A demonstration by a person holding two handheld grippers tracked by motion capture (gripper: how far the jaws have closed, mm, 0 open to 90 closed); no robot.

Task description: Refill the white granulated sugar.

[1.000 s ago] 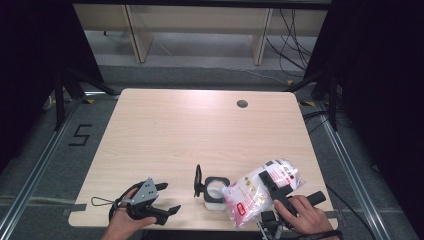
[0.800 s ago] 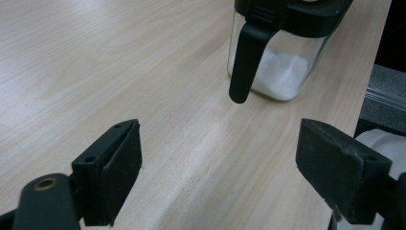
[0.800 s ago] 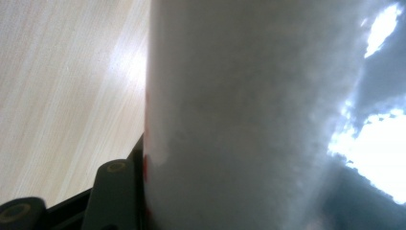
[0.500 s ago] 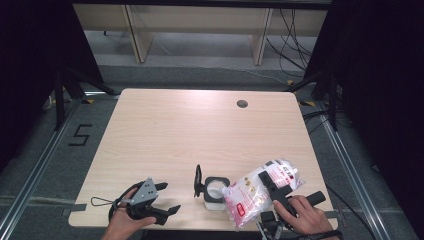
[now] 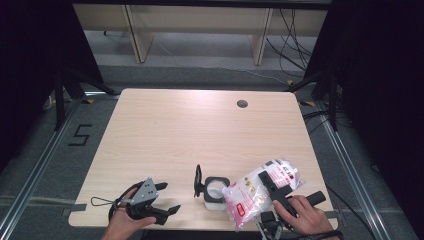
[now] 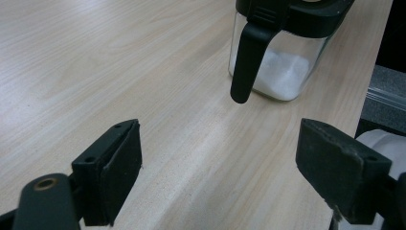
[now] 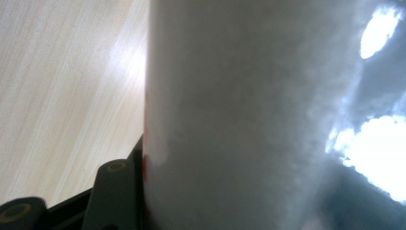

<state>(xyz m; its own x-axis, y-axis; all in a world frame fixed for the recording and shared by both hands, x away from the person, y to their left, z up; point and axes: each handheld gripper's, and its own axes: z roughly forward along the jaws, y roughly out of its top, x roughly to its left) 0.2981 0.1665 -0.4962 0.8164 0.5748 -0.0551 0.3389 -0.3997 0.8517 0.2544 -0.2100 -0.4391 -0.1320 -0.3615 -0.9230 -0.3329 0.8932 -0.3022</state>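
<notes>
Clear glass forms the walls of a small square jar [image 5: 216,192] with a black rim, standing upright near the front edge of a pale wooden table [image 5: 200,130]. White grains fill its lower part, and its black lid [image 5: 198,180] stands swung open on the jar's left side. Just right of the jar, a soft plastic bag [image 5: 257,192] with red print, full of white grains, is tilted toward the jar near the front right corner. The right gripper [image 5: 275,187] is clamped on the bag, which presses close against that gripper's camera. The left gripper [image 5: 167,197] rests near the front left corner, jaws spread wide with nothing between them.
</notes>
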